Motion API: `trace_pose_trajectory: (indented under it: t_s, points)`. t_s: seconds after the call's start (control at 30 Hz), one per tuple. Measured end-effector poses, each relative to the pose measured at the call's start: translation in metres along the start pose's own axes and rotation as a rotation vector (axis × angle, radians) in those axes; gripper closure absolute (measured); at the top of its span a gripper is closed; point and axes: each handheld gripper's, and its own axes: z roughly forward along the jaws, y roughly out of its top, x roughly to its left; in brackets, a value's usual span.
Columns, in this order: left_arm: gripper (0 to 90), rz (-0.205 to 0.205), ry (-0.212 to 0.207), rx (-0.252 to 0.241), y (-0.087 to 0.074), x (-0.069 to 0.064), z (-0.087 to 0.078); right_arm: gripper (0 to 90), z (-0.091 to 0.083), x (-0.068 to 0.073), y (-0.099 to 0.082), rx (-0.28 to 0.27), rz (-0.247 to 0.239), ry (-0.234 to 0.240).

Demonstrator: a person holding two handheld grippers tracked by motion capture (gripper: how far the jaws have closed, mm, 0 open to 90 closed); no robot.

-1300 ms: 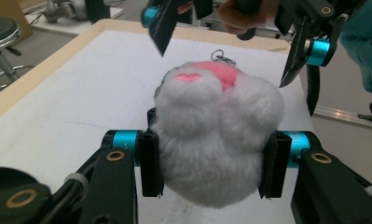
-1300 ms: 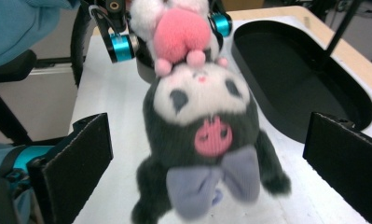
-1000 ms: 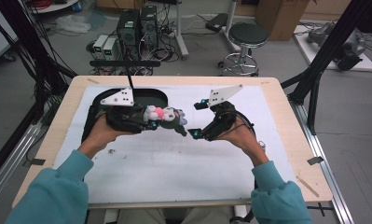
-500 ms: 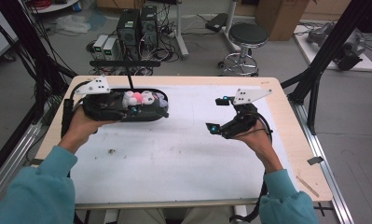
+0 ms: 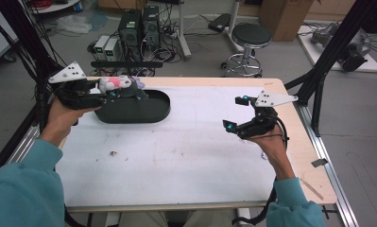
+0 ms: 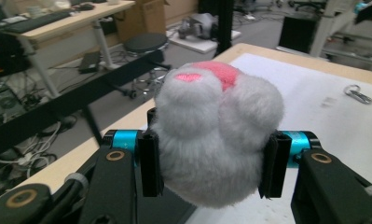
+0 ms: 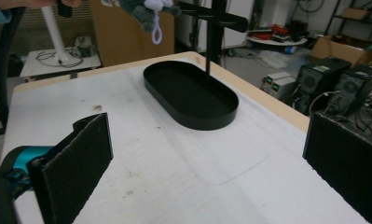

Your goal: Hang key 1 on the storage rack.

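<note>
Above the near-left rim of the black oval tray [image 5: 134, 108], the fluffy white-and-pink plush toy [image 5: 116, 83] is clamped between the pads of the left gripper [image 5: 108, 92], higher and further left than a second ago. Off to the right, the right gripper [image 5: 234, 113] has drawn away, jaws spread wide with nothing between. No readable writing shows.

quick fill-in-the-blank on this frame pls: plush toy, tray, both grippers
1. The left gripper is shut on the ____.
2. The plush toy hangs above the oval ____ tray.
3. The right gripper has its jaws ____ with nothing between them.
4. Inside, the tray is ____.

Missing words: plush toy; black; open; empty
</note>
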Motion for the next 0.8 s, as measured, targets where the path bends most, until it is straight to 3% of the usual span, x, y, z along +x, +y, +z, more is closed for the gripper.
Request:
trace_pose_trajectory:
  t_s: [0.3,0.67,0.8]
  points:
    - [53.4,-0.033,0.087,0.018,-0.003,0.027,-0.010,0.6,-0.016,-0.008,-0.012,-0.040,0.026,-0.111]
    - [53.4,-0.059,0.176,0.021,-0.005,0.048,-0.014,0.6,-0.028,-0.018,-0.032,-0.049,0.083,-0.189]
    - [53.4,-0.061,0.202,0.021,-0.004,0.053,-0.014,0.6,-0.031,-0.021,-0.035,-0.039,0.081,-0.214]
